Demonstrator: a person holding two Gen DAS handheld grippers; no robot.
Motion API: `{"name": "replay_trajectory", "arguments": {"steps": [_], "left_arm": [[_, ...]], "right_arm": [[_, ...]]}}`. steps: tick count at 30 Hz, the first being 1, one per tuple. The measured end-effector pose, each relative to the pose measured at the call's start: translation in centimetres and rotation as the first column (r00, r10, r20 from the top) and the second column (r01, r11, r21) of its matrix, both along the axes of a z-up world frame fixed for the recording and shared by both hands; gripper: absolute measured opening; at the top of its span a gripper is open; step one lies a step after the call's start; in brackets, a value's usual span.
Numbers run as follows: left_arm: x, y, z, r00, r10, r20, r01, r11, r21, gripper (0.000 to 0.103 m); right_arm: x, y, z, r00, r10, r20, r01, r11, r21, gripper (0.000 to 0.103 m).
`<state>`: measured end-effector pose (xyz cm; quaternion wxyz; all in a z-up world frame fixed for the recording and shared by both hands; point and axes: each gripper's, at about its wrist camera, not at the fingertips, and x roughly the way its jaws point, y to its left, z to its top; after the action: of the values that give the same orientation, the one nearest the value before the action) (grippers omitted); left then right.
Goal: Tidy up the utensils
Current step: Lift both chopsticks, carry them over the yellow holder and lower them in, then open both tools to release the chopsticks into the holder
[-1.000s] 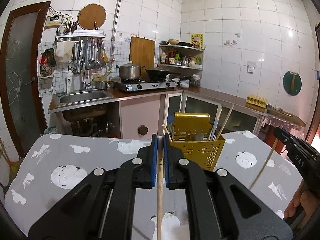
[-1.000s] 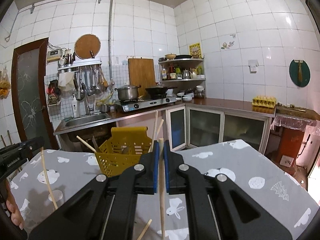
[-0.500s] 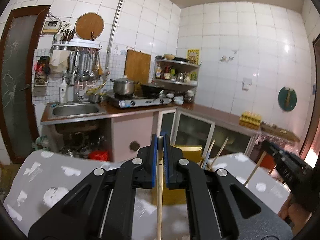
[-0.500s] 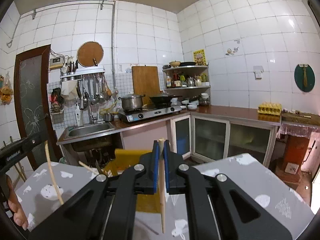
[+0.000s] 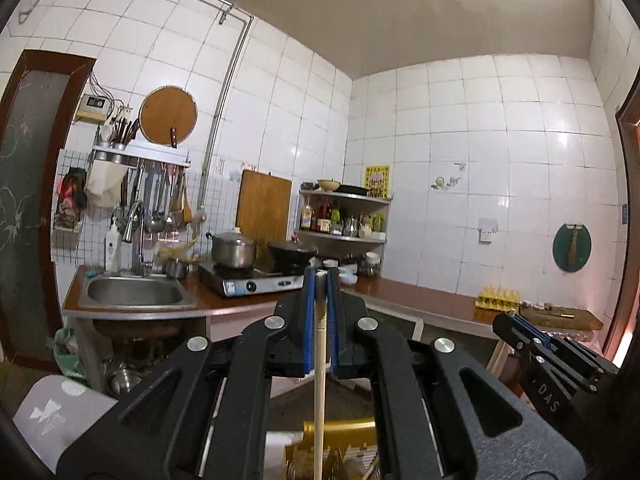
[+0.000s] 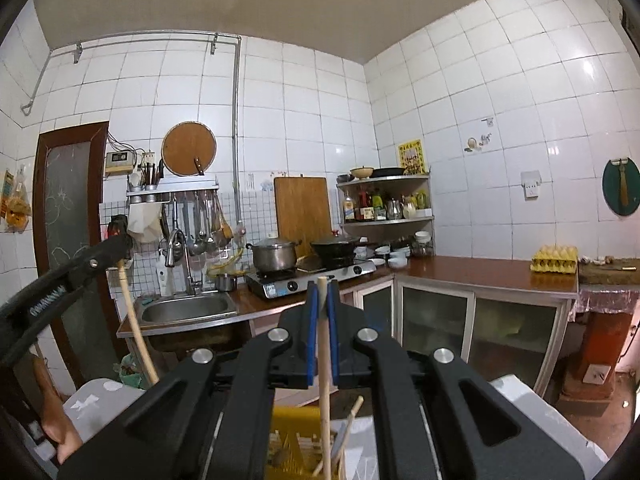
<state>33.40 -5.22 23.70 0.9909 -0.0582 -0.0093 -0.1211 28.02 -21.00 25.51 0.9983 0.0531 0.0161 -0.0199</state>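
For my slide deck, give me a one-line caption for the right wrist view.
Right hand-held gripper clamps a wooden chopstick above the yellow utensil basket.

Both cameras ride level, looking out between their own fingers toward the far kitchen counter. The left view sits close over the yellow basket (image 5: pixel 340 432), the sink (image 5: pixel 134 292) ahead-left. The right view faces the stove (image 6: pixel 312 278) squarely. Both share sink, stove, corner shelf (image 6: pixel 386 200), and each catches the other gripper at its edge.
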Motion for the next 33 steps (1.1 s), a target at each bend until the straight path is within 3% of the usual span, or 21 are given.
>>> {"name": "replay_trajectory", "arguments": {"steps": [5, 11, 17, 22, 23, 25, 26, 27, 28, 29, 31, 33], "left_arm": [[3.9, -1.8, -2.3, 1.000, 0.021, 0.003, -0.021, 0.999, 0.028, 0.005], [7.5, -2.2, -6.5, 0.997, 0.031, -0.075, -0.028, 0.998, 0.048, 0.005], [8.9, -1.4, -10.2, 0.986, 0.048, -0.161, -0.040, 0.998, 0.054, 0.005], [9.0, -0.3, -10.6, 0.970, 0.053, -0.236, -0.043, 0.998, 0.046, 0.005], [8.4, 0.1, -10.3, 0.967, 0.051, -0.249, -0.041, 0.998, 0.045, 0.010], [7.0, 0.5, -9.6, 0.964, 0.063, -0.257, -0.049, 0.997, 0.060, 0.044], [5.8, 0.8, -9.2, 0.968, 0.082, -0.237, -0.068, 0.995, 0.066, 0.067], [4.6, 1.1, -8.9, 0.971, 0.108, -0.212, -0.095, 0.993, 0.072, 0.077], [3.6, 1.3, -8.6, 0.971, 0.122, -0.204, -0.108, 0.991, 0.082, 0.080], [2.7, 1.6, -8.4, 0.970, 0.124, -0.210, -0.105, 0.990, 0.098, 0.080], [1.3, 2.4, -8.2, 0.967, 0.130, -0.220, -0.108, 0.988, 0.106, 0.082], [-0.1, 3.6, -8.2, 0.960, 0.140, -0.242, -0.119, 0.988, 0.100, 0.094]], "right_arm": [[2.3, 0.0, -1.7, 1.000, 0.003, -0.024, -0.003, 1.000, 0.016, 0.005], [4.2, -0.1, -4.5, 0.999, -0.004, -0.042, 0.004, 1.000, 0.004, 0.005], [5.2, 0.2, -7.6, 0.991, -0.002, -0.137, -0.002, 1.000, -0.026, 0.005], [5.9, 0.1, -9.7, 0.966, -0.015, -0.258, 0.001, 0.999, -0.054, 0.006], [6.0, -0.1, -10.0, 0.959, -0.016, -0.281, 0.002, 0.999, -0.051, 0.006], [5.8, -0.5, -10.4, 0.944, -0.025, -0.328, 0.011, 0.999, -0.046, 0.007], [5.6, -0.7, -10.5, 0.936, -0.030, -0.350, 0.016, 0.999, -0.041, 0.010], [4.9, -1.0, -10.5, 0.932, -0.035, -0.362, 0.025, 0.999, -0.032, 0.022], [4.5, -1.2, -10.7, 0.931, -0.045, -0.361, 0.036, 0.999, -0.032, 0.034], [3.5, -1.4, -10.6, 0.932, -0.064, -0.356, 0.056, 0.998, -0.032, 0.055], [2.4, -1.6, -10.7, 0.929, -0.069, -0.364, 0.064, 0.998, -0.026, 0.060], [1.1, -2.0, -11.1, 0.920, -0.074, -0.384, 0.074, 0.997, -0.016, 0.060]]}}
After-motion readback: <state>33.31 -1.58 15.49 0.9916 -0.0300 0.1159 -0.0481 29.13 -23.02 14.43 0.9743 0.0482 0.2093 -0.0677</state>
